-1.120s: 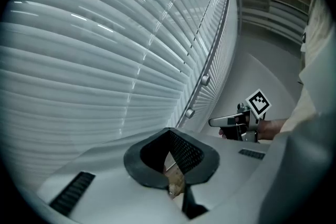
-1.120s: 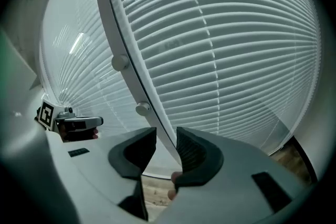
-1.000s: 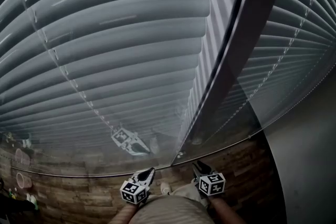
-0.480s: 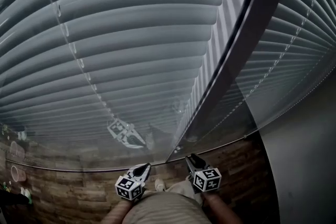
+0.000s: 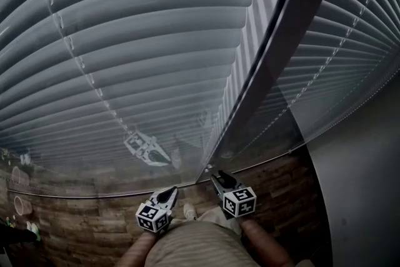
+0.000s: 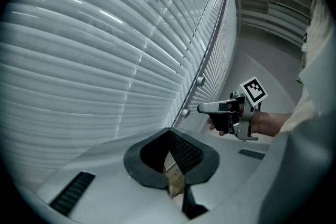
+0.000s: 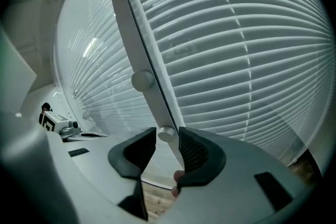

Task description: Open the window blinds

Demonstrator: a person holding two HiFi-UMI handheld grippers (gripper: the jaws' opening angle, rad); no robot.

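Holds the right tool (image 7: 167,139) open around the lower knob (image 7: 166,134), unclamped, probably to twist the blinds (image 7: 252,60) open. Holds the left tool (image 6: 169,136) closed, empty, aside.

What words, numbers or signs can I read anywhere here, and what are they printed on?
None: no words, numbers or brand names can be read in any view.
The left cube on the left gripper and the right cube on the right gripper show only black-and-white square patterns, not letters.
The blinds and the window frame are blank.
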